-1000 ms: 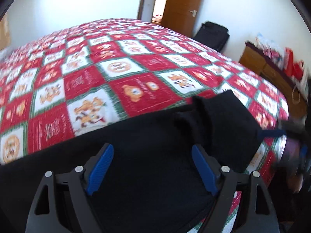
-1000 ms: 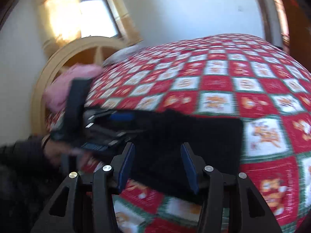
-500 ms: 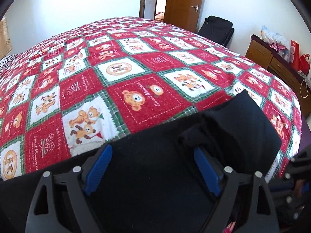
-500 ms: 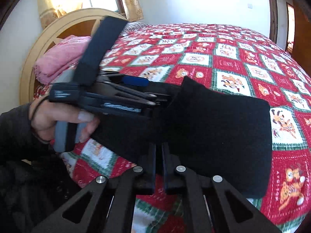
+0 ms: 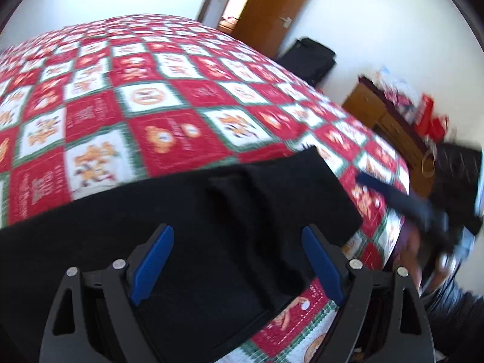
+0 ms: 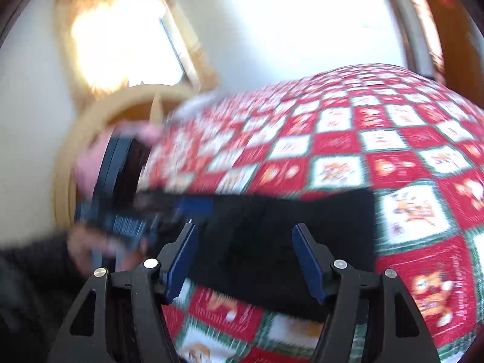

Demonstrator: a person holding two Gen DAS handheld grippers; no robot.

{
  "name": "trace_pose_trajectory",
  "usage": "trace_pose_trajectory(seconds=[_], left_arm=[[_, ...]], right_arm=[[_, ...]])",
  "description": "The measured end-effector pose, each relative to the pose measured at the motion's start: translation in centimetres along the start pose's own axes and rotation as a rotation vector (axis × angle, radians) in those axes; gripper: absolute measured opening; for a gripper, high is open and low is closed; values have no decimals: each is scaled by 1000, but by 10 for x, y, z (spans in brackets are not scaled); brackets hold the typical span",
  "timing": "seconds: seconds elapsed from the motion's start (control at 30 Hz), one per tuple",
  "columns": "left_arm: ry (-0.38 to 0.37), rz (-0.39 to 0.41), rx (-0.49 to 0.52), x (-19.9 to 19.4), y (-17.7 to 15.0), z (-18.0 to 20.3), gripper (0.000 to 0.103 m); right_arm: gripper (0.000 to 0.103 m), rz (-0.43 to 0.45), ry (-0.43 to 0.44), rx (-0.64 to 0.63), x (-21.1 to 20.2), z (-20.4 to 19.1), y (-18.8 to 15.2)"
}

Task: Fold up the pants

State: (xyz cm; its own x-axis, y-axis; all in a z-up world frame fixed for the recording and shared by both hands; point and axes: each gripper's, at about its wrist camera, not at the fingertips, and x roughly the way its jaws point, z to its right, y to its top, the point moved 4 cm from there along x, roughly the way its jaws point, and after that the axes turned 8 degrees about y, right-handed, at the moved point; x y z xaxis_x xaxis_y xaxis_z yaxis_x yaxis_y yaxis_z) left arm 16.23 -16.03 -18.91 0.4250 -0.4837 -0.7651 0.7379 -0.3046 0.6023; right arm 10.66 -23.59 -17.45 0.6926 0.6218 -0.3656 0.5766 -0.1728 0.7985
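Black pants (image 5: 211,227) lie folded flat on the near part of a bed with a red, white and green patchwork quilt (image 5: 169,115). My left gripper (image 5: 239,260) is open and empty just above the pants. In the right wrist view the pants (image 6: 290,230) show as a dark rectangle on the quilt (image 6: 393,139). My right gripper (image 6: 246,260) is open and empty over their near edge. The right gripper also shows in the left wrist view (image 5: 417,208), blurred, off the bed's right corner. The left gripper shows in the right wrist view (image 6: 130,211) at the pants' left end.
A wooden door (image 5: 272,9), a black bag (image 5: 308,60) and a wooden cabinet (image 5: 390,127) with red items stand beyond the bed. A round wooden headboard (image 6: 99,127), pink fabric (image 6: 90,163) and a bright window (image 6: 121,48) are at the bed's far left.
My right gripper was shut on the pants' edge half a second ago; it has opened and drawn back. The left gripper stays open. Both views now blur with motion.
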Motion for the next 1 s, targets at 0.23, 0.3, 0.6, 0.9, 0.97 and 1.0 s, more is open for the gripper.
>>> trace_pose_trajectory(seconds=[0.23, 0.3, 0.6, 0.9, 0.97, 1.0], left_arm=[[63, -39, 44, 22, 6, 23, 44], [95, -47, 30, 23, 6, 21, 33], [34, -3, -40, -5, 9, 16, 12], [32, 49, -138, -53, 8, -18, 12], [36, 52, -165, -58, 6, -28, 12], [38, 53, -179, -60, 4, -33, 12]], right_arm=[[66, 99, -111, 151, -13, 44, 10], [66, 93, -125, 139, -11, 43, 10], [71, 120, -167, 77, -16, 36, 9], [74, 102, -171, 88, -11, 39, 7], [74, 91, -171, 80, -9, 37, 6], [74, 85, -173, 72, -7, 36, 5]])
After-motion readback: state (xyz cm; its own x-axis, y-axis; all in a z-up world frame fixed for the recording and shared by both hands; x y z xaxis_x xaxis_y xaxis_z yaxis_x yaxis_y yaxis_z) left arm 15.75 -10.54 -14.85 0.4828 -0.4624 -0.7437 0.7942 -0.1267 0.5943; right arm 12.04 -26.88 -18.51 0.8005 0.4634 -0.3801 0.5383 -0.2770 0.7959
